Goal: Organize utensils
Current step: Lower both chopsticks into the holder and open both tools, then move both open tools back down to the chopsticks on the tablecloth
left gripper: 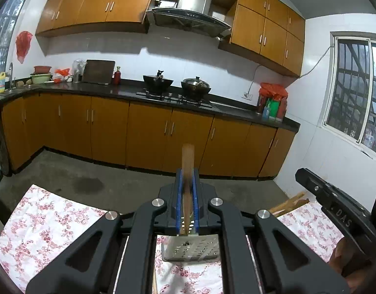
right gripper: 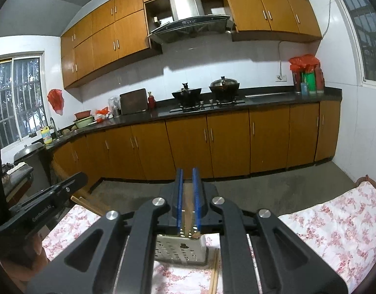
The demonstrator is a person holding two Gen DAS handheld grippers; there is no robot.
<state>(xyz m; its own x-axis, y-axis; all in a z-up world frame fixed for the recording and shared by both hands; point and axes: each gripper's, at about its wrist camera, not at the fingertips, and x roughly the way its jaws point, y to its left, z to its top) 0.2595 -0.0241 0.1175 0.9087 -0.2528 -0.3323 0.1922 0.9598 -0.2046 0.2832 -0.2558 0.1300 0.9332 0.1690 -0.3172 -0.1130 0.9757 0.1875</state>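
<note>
The left hand-held gripper (left gripper: pixel 187 178) has its blue pads closed on a blurred brown wooden chopstick (left gripper: pixel 188 164) that stands upright between them, its lower end reaching down toward the perforated square steel utensil holder (left gripper: pixel 190 247) on the table covered with a pink floral cloth (left gripper: pixel 45 223). The right hand-held gripper (right gripper: pixel 187 178) has its pads slightly parted; a thin wooden stick shows in the gap, but I cannot tell if it is gripped. Two loose bamboo chopsticks (right gripper: pixel 215 269) lie beside the holder.
</note>
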